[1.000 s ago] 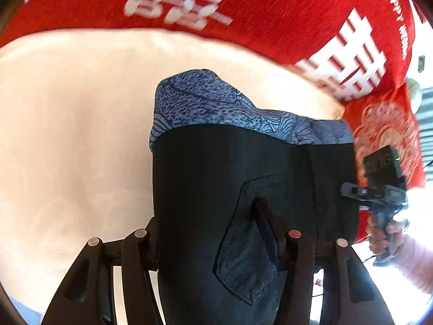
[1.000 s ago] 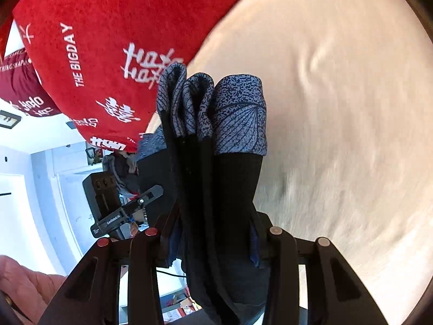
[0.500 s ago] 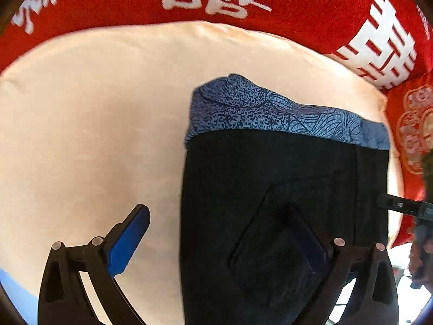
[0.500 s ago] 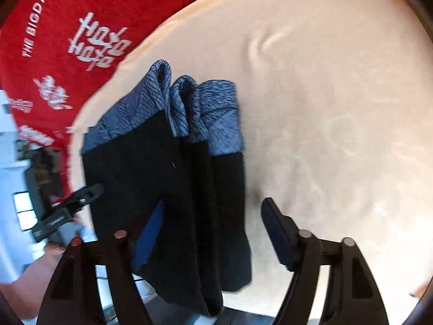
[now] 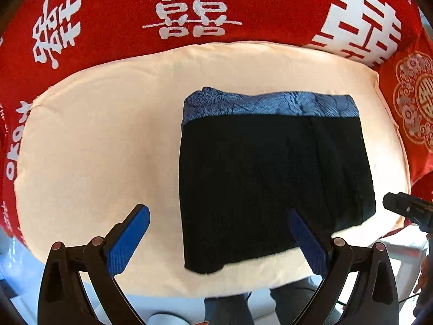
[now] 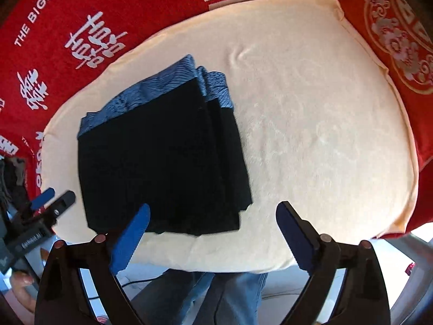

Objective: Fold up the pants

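Note:
The black pants (image 5: pixel 273 181) with a blue patterned waistband lie folded into a flat rectangle on the cream cushion (image 5: pixel 102 146). They also show in the right wrist view (image 6: pixel 159 162), stacked in several layers. My left gripper (image 5: pixel 216 219) is open and empty, raised above the near edge of the pants. My right gripper (image 6: pixel 213 216) is open and empty above the cushion's near edge, just right of the pants. Each gripper shows at the edge of the other's view: the right one (image 5: pixel 408 211) and the left one (image 6: pixel 51 200).
A red blanket (image 5: pixel 189 8) with white characters surrounds the cushion at the back and sides. A red embroidered pillow (image 6: pixel 392 38) lies at the right. The person's jeans-clad legs (image 6: pixel 216 298) stand below the cushion's front edge.
Both grippers opened and let go of the folded pants, then pulled back and up. The pants now lie flat on the cushion.

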`<state>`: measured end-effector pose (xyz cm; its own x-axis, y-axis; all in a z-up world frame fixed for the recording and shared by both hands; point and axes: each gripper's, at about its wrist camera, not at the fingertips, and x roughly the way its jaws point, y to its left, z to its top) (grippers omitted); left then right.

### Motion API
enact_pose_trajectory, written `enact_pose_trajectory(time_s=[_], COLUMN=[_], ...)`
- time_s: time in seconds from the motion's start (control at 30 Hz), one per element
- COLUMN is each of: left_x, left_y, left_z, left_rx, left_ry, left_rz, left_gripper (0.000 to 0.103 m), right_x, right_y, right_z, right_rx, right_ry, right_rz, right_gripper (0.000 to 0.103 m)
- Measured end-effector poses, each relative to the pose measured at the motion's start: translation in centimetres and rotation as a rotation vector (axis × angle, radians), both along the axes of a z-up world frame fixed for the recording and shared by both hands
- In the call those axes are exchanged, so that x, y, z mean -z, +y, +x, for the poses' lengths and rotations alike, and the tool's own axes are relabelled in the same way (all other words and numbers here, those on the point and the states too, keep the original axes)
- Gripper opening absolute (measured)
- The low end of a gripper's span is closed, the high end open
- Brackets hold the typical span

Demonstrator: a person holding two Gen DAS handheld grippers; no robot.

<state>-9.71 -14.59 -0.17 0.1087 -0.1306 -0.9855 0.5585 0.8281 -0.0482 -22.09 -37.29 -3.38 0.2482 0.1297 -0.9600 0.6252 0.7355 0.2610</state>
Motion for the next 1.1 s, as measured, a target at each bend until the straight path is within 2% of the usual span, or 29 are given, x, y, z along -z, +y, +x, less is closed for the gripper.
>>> enact_pose_trajectory(time_s=[0.03, 0.17, 0.37, 0.6, 1.1], left_x=[-0.4, -1.7, -3.3, -4.9, -7.1], left_y=[0.1, 0.5, 1.1, 1.6, 0.9], left_z=[-0.3, -1.0, -2.1, -2.7, -3.7], left_rx=[0.001, -0.026, -0.028, -0.067, -0.019], left_ry=[-0.005, -0.033, -0.045, -0.020, -0.053], left_rz=[0.012, 0.037, 0.085, 0.080, 0.070], left_gripper=[0.102, 0.102, 0.102, 0.102, 0.102], right_x=[-0.4, -2.5, -4.5, -6.3, -7.7], right_y=[0.3, 2.1, 4.3, 6.1, 6.7], right_z=[0.0, 0.3, 0.7, 0.5, 0.3], right_rx=[0.001, -0.039, -0.095, -0.116, -0.108], right_ry=[-0.001, 0.003, 0.017, 0.036, 0.041], right_rz=[-0.007, -0.072, -0.076, -0.103, -0.129], right_gripper=[0.103, 0.103, 0.103, 0.103, 0.103])
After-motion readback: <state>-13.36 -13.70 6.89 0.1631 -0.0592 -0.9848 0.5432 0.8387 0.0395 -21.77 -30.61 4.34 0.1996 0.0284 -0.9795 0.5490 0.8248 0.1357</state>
